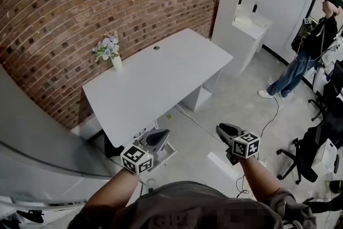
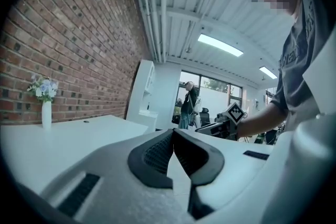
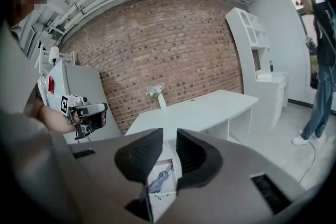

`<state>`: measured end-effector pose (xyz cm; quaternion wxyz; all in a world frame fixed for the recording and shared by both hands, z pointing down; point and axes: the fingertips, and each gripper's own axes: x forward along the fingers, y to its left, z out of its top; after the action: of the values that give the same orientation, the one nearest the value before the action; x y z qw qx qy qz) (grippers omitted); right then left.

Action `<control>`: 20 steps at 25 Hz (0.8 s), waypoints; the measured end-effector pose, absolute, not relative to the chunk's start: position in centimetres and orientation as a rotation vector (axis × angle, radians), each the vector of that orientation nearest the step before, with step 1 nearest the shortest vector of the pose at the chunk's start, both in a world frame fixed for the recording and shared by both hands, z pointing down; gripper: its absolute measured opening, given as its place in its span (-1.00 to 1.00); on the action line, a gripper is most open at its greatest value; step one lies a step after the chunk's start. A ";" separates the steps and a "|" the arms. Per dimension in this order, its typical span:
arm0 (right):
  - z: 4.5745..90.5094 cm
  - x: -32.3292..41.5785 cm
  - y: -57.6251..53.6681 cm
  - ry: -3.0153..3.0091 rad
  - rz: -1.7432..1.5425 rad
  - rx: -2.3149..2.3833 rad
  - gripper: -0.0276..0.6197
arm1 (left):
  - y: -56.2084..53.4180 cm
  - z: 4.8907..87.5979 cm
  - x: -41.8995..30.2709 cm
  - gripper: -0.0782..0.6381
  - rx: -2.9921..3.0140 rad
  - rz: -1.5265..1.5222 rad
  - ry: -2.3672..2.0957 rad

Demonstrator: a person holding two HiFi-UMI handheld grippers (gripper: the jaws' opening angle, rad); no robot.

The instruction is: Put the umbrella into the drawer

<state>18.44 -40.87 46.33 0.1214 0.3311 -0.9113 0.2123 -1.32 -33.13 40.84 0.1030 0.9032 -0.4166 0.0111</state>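
Shows umbrella [image 3: 158, 179] lying inside open drawer [image 3: 164, 202] below near end of desk [image 1: 155, 83]. Holds both tools up, clear of it: left tool [image 1: 158, 138] clenched on nothing, right tool [image 1: 225, 130] slightly parted, empty. Leaves, seemingly, only the drawer to close.

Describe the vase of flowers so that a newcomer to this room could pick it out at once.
Find the red brick wall, then the long white desk standing against it. At the desk's wall edge stands a slim white vase of pale flowers, the only upright thing on the desktop; its one neighbour is a small flat round hole.
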 end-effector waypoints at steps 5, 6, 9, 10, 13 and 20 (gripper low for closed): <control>41.7 20.9 -40.6 -2.733 0.462 1.017 -0.93 | -33.8 37.3 -0.6 -0.76 2.701 -0.030 -1.216; 40.8 21.1 -40.6 -2.751 0.430 1.022 -0.93 | -34.0 36.6 -0.6 -0.76 2.707 -0.039 -1.219; 38.2 21.8 -40.5 -2.803 0.353 1.041 -0.93 | -34.5 35.0 -0.5 -0.76 2.719 -0.045 -1.239; 37.6 22.0 -40.4 -2.816 0.346 1.051 -0.93 | -34.5 34.6 -0.5 -0.76 2.723 -0.046 -1.242; 36.7 22.5 -40.4 -2.838 0.333 1.071 -0.94 | -34.4 33.8 -0.1 -0.76 2.736 -0.058 -1.239; 36.7 21.3 -40.1 -2.875 0.368 1.019 -0.94 | -34.2 34.4 -0.4 -0.76 2.716 -0.054 -1.255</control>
<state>21.29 -40.08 36.73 0.0346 0.3316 -0.9352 0.1198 -0.44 -34.18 34.36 0.0744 0.9051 -0.4183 -0.0180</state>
